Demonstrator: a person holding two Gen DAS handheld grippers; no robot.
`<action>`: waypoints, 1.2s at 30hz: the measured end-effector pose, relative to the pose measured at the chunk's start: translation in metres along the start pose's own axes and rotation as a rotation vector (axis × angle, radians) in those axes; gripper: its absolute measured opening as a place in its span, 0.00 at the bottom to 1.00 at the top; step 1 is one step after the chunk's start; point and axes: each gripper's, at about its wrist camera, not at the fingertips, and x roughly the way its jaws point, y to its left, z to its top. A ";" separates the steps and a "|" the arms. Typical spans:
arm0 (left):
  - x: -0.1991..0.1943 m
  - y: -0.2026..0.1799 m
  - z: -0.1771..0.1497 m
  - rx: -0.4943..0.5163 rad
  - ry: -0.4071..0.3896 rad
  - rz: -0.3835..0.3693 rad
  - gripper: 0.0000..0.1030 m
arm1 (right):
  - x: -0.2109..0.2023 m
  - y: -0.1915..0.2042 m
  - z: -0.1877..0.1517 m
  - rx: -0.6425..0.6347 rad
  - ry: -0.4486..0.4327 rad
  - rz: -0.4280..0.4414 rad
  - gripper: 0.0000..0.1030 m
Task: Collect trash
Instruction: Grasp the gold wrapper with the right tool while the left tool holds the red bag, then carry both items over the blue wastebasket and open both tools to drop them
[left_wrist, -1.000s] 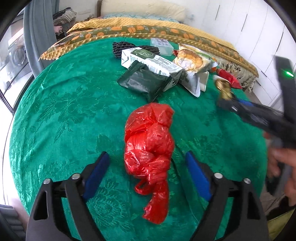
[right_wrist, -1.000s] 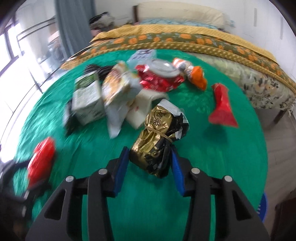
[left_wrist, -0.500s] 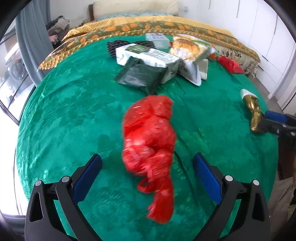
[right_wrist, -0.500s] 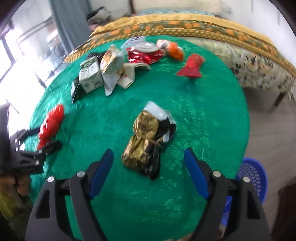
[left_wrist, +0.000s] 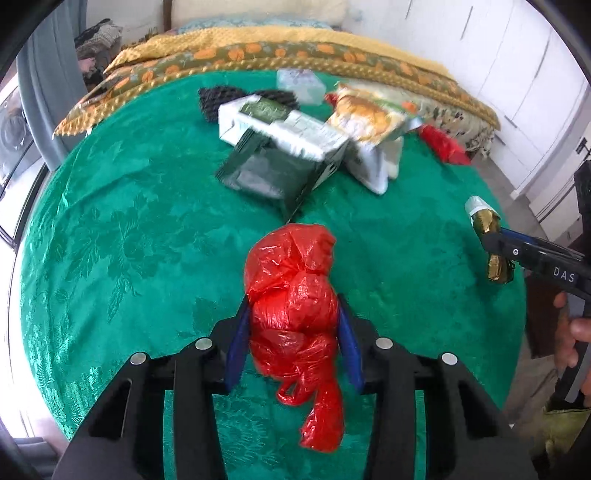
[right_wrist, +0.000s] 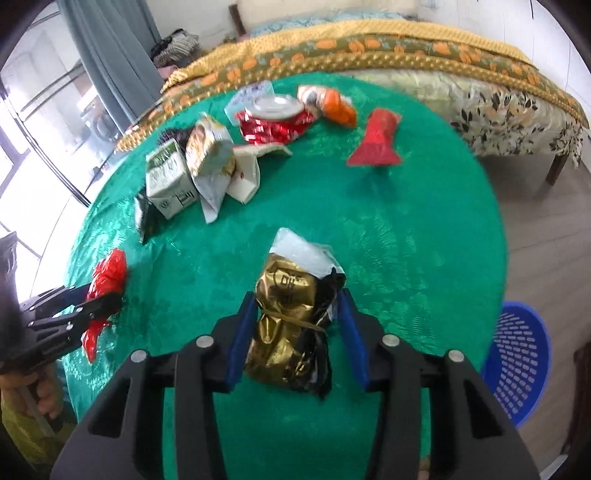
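Both tools are seen closing on trash. Between the blue pads of the left tool (left_wrist: 291, 332) a knotted red plastic bag (left_wrist: 295, 306) is pressed on both sides, its tail lying toward the near edge of the surface (left_wrist: 110, 240), which is covered by a green patterned cloth. Around a crumpled gold foil packet (right_wrist: 291, 321) the jaws of the right tool (right_wrist: 299, 332) are drawn in: the left pad is touching the foil, the right pad is against its dark edge. That packet is held near the surface's right edge. Toward the far edge a pile is left: a green and white carton (right_wrist: 168, 179), snack bags (right_wrist: 210, 158), a crushed red can (right_wrist: 273, 122) and a red wrapper (right_wrist: 376, 140). On the floor beside the right edge a blue perforated basket (right_wrist: 521, 354) is standing.
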 end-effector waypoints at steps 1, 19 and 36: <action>-0.005 -0.004 0.001 0.004 -0.010 -0.016 0.41 | -0.008 -0.004 -0.001 0.002 -0.013 0.017 0.42; 0.036 -0.301 0.034 0.332 0.064 -0.434 0.42 | -0.091 -0.261 -0.073 0.320 -0.021 -0.297 0.42; 0.176 -0.416 0.026 0.379 0.141 -0.417 0.76 | -0.082 -0.350 -0.109 0.531 -0.039 -0.213 0.67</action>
